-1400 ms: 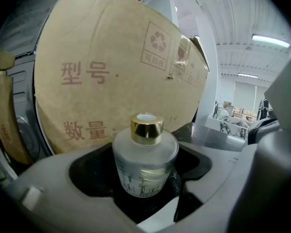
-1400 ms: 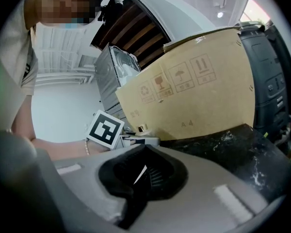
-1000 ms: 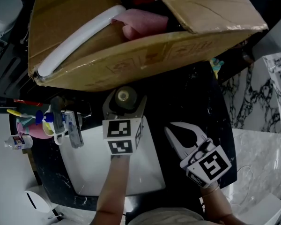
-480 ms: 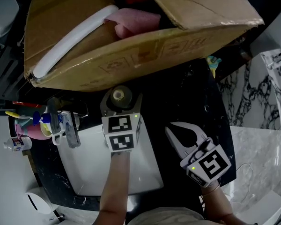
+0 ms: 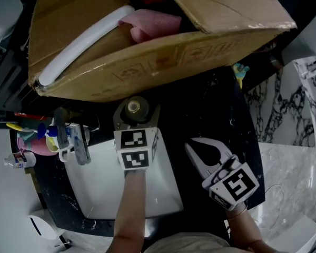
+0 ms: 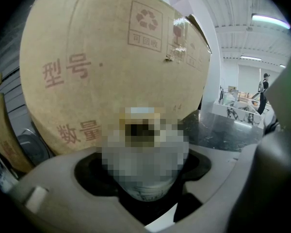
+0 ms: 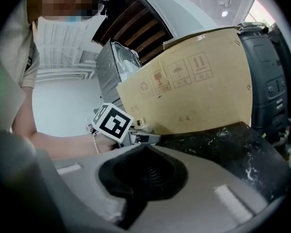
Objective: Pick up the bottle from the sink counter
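Observation:
The bottle, seen from above with a round gold-toned top, stands at the back of the black counter, just in front of the cardboard box. My left gripper is shut on it, one jaw on each side. In the left gripper view the bottle fills the hollow between the jaws, mostly under a mosaic patch. My right gripper hovers over the counter to the right of the sink, shut and holding nothing. Its jaws meet around an empty hollow.
The big open cardboard box holds a white tube and pink foam, and it overhangs the counter's back. A white sink basin lies under my left arm. A faucet, a cup of toothbrushes and a small bottle sit at the left.
Only the view has shifted a little. Both grippers and the bottle hold nearly the same places.

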A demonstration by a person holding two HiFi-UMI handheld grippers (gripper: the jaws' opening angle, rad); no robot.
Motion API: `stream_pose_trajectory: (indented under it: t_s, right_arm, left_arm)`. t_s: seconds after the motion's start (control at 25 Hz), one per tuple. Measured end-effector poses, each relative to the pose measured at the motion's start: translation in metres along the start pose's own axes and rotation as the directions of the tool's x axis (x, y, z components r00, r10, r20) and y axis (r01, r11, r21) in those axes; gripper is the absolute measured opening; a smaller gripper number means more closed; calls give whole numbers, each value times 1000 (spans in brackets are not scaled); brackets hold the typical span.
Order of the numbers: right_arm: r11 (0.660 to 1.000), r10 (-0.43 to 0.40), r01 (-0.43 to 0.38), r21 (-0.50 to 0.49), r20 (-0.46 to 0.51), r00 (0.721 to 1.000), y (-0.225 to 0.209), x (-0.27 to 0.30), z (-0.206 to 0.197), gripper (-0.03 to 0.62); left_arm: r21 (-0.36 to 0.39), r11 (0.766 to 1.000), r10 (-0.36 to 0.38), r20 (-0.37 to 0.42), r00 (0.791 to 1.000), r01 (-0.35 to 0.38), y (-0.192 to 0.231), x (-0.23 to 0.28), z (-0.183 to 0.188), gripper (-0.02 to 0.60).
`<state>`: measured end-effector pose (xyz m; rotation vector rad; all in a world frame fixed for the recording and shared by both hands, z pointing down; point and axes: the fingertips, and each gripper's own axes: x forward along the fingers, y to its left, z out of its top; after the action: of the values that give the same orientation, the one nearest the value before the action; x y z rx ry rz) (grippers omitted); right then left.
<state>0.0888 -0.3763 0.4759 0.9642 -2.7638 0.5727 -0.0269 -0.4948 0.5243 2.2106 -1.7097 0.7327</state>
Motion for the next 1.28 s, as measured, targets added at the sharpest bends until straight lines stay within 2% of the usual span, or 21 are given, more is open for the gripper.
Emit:
stream_pose_trajectory:
  t_s: [0.24,0.4,0.92,1.12,1.28]
  right_arm:
    - [1000,11,-11,4,-3,1000,0,1,1,3]
    - [1000,16,-16,6,-2,1000,2,1,2,3]
    - [998,68,-68,-10,5,998,23,8,7,3]
    - [998,60,-60,-26,21,998,41,10,11,3]
    - [998,38,-36,-44,49,998,59,6,22,3]
  left_arm:
    - [-5,999,-40,18,999,40,-2,-4,1,350]
    - [-52,996,-65,46,997,68,-2,-8,3,349]
    - [-135,988,-61,90,994,73,-3,-50,-10,348]
    - [-185,976,-94,128,987,117,-1,-75,-8,348]
    - [-184,968,-139,180,974,172,-5,-99,-5,348]
